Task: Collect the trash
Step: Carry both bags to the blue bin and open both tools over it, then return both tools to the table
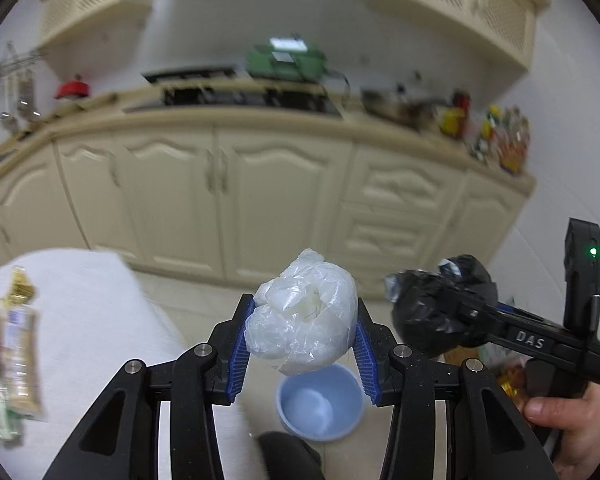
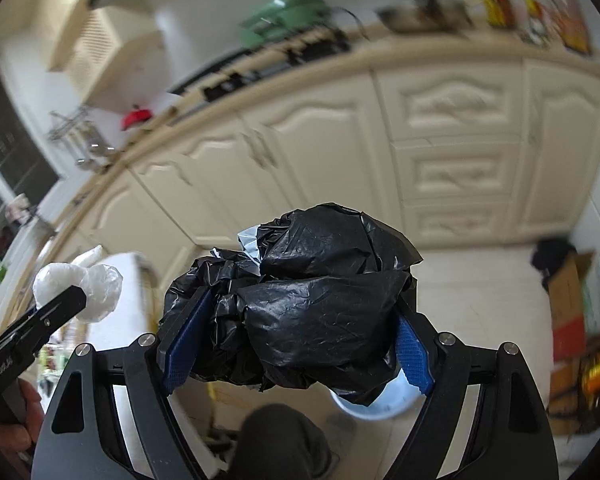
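Cream cabinets behind, jaws clamp crumpled clear plastic wad [image 1: 302, 312] and black bag [image 2: 300, 304].

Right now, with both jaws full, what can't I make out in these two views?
- What the black bag wad wraps: opaque plastic, both views.
- Most of the blue bin in the right wrist view: the wad covers it.
- The bin's contents in the left wrist view: pale and unclear, partly behind the white plastic wad.
- Bottle labels on the counter: motion blur.
- Packets on the white table: blurred, cut by the lens edge.
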